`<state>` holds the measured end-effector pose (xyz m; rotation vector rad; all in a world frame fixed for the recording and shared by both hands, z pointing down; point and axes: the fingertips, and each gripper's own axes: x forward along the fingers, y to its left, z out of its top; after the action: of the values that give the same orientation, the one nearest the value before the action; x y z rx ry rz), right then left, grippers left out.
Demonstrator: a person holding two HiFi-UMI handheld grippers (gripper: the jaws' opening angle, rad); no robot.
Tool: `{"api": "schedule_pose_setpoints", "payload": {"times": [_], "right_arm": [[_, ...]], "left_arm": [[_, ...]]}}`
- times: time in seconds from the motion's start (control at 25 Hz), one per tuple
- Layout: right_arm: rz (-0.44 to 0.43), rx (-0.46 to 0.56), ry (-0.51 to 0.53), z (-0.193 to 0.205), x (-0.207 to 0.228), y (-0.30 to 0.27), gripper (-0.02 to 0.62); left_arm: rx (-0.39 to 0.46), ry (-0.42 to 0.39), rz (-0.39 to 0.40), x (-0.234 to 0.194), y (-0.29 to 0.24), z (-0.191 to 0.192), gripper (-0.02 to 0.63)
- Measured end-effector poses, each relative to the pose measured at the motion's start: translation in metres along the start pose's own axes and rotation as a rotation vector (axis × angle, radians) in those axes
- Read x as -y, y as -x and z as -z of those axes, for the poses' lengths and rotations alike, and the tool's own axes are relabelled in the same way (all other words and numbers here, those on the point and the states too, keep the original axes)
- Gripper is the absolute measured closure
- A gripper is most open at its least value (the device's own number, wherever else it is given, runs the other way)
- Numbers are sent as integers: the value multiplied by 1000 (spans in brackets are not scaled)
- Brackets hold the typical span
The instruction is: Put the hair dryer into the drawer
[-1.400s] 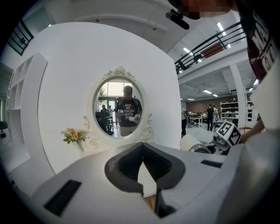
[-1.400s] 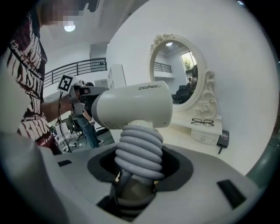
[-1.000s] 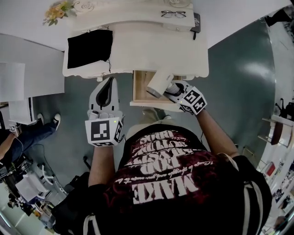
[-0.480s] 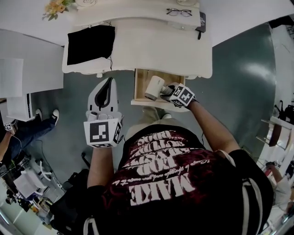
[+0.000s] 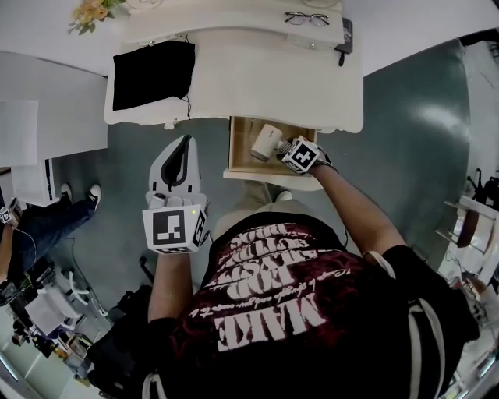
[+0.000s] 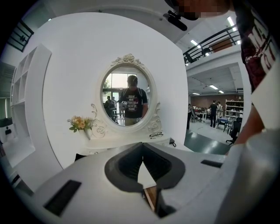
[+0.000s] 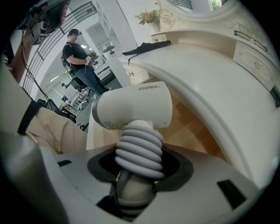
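The white hair dryer [image 5: 265,142] hangs low in the open wooden drawer [image 5: 238,156] of the white dressing table [image 5: 234,86]. My right gripper [image 5: 284,149] is shut on its handle and points steeply down. In the right gripper view the barrel [image 7: 133,105] lies crosswise above the drawer's wooden bottom [image 7: 190,131]. A grey cord [image 7: 140,151] is wound round the handle between my jaws [image 7: 138,170]. Whether the dryer touches the bottom is hidden. My left gripper [image 5: 185,143] hovers left of the drawer, shut and empty, its tips meeting [image 6: 142,156].
On the table top lie a black cloth [image 5: 152,74], glasses [image 5: 306,17], a dark phone [image 5: 346,31] and flowers [image 5: 97,12]. An oval mirror [image 6: 127,98] stands behind the table. A seated person's legs [image 5: 47,222] show at the left; another person [image 7: 81,57] stands farther off.
My right gripper has sunk with the hair dryer from above the drawer's front down into the drawer and has tipped more steeply. The left gripper has stayed put.
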<state>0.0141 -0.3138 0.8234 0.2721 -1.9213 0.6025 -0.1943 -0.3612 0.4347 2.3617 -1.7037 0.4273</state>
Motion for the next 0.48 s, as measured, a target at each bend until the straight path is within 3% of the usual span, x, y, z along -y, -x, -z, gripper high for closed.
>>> {"api": "schedule_pose_setpoints", "payload": {"times": [0.48], "right_arm": [[98,-194,-54,31,24,-38,380]], "left_arm": [[-34,-6,7,5,-2,11,601]]}}
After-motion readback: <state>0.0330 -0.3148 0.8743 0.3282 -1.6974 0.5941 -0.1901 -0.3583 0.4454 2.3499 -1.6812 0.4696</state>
